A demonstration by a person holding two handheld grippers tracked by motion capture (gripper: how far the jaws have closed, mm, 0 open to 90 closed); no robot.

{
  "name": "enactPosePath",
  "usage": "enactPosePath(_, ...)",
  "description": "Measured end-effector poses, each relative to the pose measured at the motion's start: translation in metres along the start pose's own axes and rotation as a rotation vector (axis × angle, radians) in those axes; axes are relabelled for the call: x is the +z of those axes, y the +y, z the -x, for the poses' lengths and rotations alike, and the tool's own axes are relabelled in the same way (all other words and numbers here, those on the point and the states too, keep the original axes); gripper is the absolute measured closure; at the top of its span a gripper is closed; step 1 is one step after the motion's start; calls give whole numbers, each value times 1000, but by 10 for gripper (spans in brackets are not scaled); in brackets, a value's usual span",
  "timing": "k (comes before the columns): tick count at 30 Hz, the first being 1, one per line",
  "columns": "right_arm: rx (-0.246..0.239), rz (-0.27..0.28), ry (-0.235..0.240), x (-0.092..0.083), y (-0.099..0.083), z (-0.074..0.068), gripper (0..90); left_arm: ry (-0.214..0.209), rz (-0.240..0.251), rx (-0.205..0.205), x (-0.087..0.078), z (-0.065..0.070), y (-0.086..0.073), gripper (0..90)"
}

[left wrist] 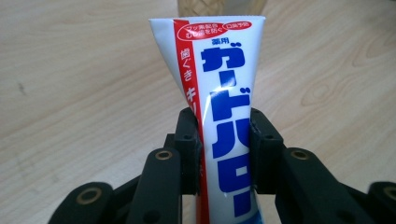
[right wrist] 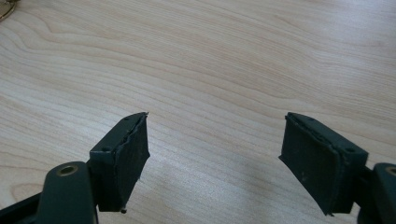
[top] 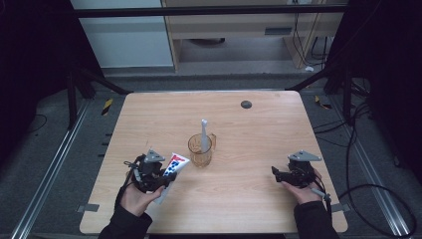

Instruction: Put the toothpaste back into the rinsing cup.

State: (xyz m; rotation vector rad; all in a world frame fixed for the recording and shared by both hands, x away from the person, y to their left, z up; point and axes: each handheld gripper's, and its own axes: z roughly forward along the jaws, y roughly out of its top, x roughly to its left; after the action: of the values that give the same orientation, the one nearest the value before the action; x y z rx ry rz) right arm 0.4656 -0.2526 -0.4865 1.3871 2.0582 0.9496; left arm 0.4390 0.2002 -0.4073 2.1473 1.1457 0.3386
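Light wood-grain table [top: 259, 129] w/ dark round grommet [top: 246, 104], on grey floor; dim room, cabinet behind. Left gripper [top: 166, 178] pinches soft white toothpaste tube [left wrist: 224, 107] w/ blue/red print, near table's front left, beside amber see-through cup [top: 200, 152] holding white toothbrush [top: 204, 134]. Right gripper [right wrist: 215, 158]: jaws spread over bare wood. Tube's lower end cut off.

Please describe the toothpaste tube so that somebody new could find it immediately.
On the wooden table, left of the amber glass mug holding a white toothbrush, the left gripper clamps the toothpaste tube. Its white body with blue lettering and a red stripe sets it apart.
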Motion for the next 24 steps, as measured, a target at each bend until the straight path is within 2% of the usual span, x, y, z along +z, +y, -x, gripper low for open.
enactPosePath(4,4,1,-5,0,0,0,231,32,76,-7,-2,-6,6,687)
enactPosePath(11,27,20,-14,-2,-1,3,206,70,165,-21,-1,-14,19,687)
enactPosePath(14,20,15,-19,0,-2,3,195,94,204,-26,1,-19,25,686)
enactPosePath(24,13,24,-21,1,-3,3,176,110,271,-42,15,-26,49,686)
